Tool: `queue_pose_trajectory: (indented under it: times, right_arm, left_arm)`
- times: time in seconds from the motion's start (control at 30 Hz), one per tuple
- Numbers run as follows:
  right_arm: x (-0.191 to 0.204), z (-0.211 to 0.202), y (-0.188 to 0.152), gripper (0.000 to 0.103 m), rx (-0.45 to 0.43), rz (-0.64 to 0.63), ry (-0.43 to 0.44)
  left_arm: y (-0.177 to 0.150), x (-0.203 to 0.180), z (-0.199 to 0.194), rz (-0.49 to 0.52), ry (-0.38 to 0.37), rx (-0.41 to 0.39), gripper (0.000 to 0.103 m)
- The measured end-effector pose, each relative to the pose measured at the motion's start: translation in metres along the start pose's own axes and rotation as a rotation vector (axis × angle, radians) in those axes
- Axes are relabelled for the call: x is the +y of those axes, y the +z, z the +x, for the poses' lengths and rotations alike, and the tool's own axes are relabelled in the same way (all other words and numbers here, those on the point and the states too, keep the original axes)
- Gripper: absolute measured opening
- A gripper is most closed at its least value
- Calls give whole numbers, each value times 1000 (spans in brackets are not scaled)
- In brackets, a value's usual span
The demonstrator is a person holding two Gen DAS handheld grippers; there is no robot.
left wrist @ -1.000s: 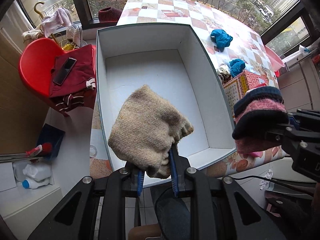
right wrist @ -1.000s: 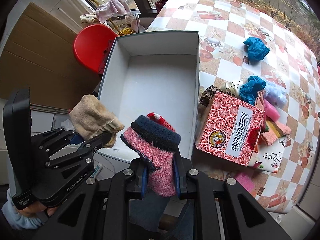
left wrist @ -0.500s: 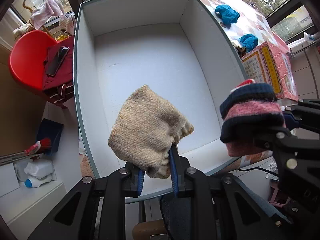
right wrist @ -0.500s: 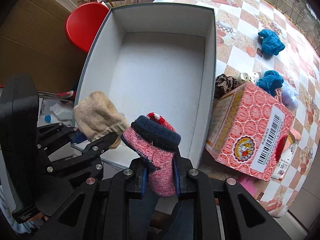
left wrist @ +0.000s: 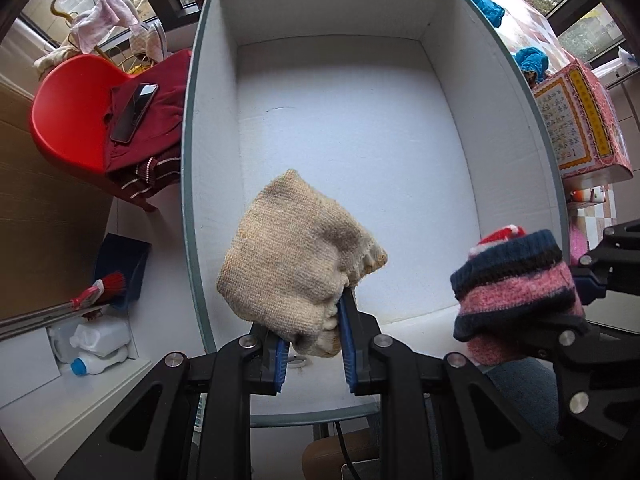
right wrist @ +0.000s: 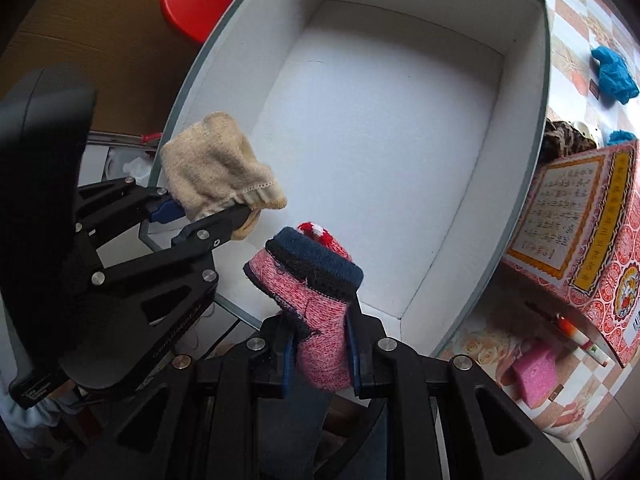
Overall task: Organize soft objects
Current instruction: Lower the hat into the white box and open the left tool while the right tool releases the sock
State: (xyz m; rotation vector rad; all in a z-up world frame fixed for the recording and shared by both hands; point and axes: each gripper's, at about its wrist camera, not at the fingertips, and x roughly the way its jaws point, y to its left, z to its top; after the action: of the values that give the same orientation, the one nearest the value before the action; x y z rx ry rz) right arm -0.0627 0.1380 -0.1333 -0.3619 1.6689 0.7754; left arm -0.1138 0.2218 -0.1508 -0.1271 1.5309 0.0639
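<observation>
Both hands have dropped lower over the empty white box [left wrist: 352, 152], the left gripper [left wrist: 314, 354] with its jaws clamped on the beige knit hat [left wrist: 296, 264], the right gripper [right wrist: 320, 354] on the pink and navy knit sock [right wrist: 316, 296], both poised near the front wall for release

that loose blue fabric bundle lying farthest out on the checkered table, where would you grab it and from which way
Pinch the raised, crumpled middle of the blue fabric bundle from straight above. It lies alone in a low heap on the checkered tablecloth, apart from other things, so its bunched folds should fit between the fingers.
</observation>
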Motion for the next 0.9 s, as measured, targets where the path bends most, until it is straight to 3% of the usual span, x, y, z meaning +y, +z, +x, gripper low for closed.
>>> queue_pose_trajectory:
  times: [0.47, 0.9]
  right_arm:
    - [-23, -14, -3, 22, -47, 77, -25]
    - [-8, -18, 2, 22, -49, 79, -26]
  left_arm:
    - [-6, -18, -9, -11, -35, -3, 24]
    - [-5, -14, -7, -25, -30, -1, 24]
